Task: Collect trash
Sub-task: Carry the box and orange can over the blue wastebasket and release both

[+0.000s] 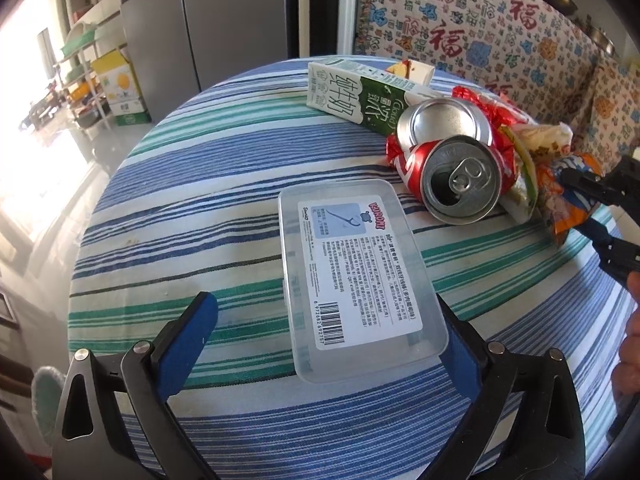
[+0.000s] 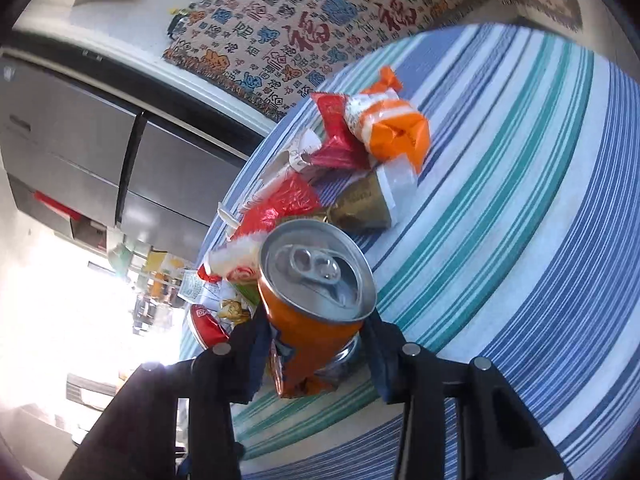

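Left tool point(image 1: 324, 320): jaws wide, blue pads either side of the near end of the clear plastic box point(image 1: 352, 276); right pad abt touching the box edge, left pad well apart. Nothing gripped yet.
Box risk: lies flat on the striped bench point(image 1: 180, 208), lid smooth and slick. If the left tool closes off-centre, the right pad prob shoves the box sideways before the left one arrives, so it pivots or skids twd the cans.
Right tool point(image 2: 316, 352): closed onto the orange can point(image 2: 312, 312), pads on the lower body, top w/ pull tab facing the camera.
Can risk: wall looks dented and torn near the base, thin metal. Too much squeeze prob crumples it further; too little and it slips out. If any liquid is left, tilting spills it on the cloth; can't tell if empty.
Red can point(image 1: 460, 180): on its side just past the box, open mouth twd the left camera, silver can point(image 1: 444, 122) touching behind it.
Roll risk: both round and loose; a nudged box could set them rolling twd the bench edge.
Wrappers point(image 2: 360, 144): orange, red, gold pile beyond the held can, light and crinkly; a swinging can may scatter them.
Milk carton point(image 1: 360, 96): lying down at the far side, near the edge.
Tool clash: right tool shows at the right of the left view, near the pile; both working the same corner could collide.
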Demonstrator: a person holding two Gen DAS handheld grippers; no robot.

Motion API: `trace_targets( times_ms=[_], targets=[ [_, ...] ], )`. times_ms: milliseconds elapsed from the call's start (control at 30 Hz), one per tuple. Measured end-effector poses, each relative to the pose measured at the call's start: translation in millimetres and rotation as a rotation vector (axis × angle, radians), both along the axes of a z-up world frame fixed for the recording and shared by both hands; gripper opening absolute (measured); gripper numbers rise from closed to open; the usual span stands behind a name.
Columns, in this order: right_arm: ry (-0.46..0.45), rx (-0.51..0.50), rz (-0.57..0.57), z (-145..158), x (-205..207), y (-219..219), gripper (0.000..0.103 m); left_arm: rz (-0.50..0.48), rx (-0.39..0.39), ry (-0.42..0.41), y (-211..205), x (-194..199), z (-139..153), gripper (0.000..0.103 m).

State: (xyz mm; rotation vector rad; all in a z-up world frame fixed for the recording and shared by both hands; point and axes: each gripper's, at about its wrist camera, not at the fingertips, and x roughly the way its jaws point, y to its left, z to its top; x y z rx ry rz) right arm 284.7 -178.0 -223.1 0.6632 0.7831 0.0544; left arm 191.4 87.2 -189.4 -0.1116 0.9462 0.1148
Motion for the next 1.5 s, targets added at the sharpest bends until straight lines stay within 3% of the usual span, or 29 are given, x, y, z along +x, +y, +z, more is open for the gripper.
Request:
trace_targets(
  times_ms=[67,133,200,267,400,500,767,967,1067,1200,1333,1500],
  targets=[
    [-0.051,-0.164,0.056,21.3,-14.6,7.8,0.042,-0.012,-0.038,-0.022,3.4,-3.7,5.4,0.088],
    [-0.087,-0.337,0.110,39.1,-32.2,15.7,0.042,-0.027,-0.055,-0.043,4.4,-5.6,9.0,0.085],
    [-0.105,-0.468,0.157,48.8,-52.7,21.1,0.042,-0.050,-0.068,-0.050,3.4,-3.7,8.4,0.071],
    [-0.108,-0.549,0.185,54.7,-71.1,21.0,0.042,-0.061,-0.077,-0.055,1.2,-2.8,6.7,0.068],
    [-0.106,-0.618,0.216,56.1,-101.5,11.9,0.042,-0.102,-0.110,-0.073,-2.9,-12.4,9.6,0.063],
    [-0.110,-0.625,0.222,56.2,-116.9,1.8,0.042,-0.172,-0.185,-0.064,-9.6,-26.3,13.0,0.063],
    [-0.085,-0.540,0.214,49.8,-129.7,-38.3,0.042,-0.278,-0.198,-0.075,-62.1,-46.9,24.0,0.063],
    [-0.075,-0.493,0.152,69.7,-134.3,-89.7,0.042,-0.394,-0.251,-0.090,-125.7,-39.6,44.3,0.063],
    [-0.045,-0.483,0.096,85.7,-136.2,-129.8,0.042,-0.457,-0.290,-0.092,-164.5,-24.8,57.4,0.063],
    [0.062,-0.465,0.000,93.0,-136.7,-198.9,0.042,-0.564,-0.323,-0.091,-228.1,-4.2,72.0,0.063],
    [0.162,-0.414,-0.088,79.8,-135.7,-262.0,0.042,-0.670,-0.353,-0.046,-302.9,12.3,72.2,0.063],
    [0.216,-0.387,-0.176,55.5,-128.6,-312.7,0.042,-0.743,-0.387,0.021,-376.3,31.1,55.2,0.063]
  ],
)
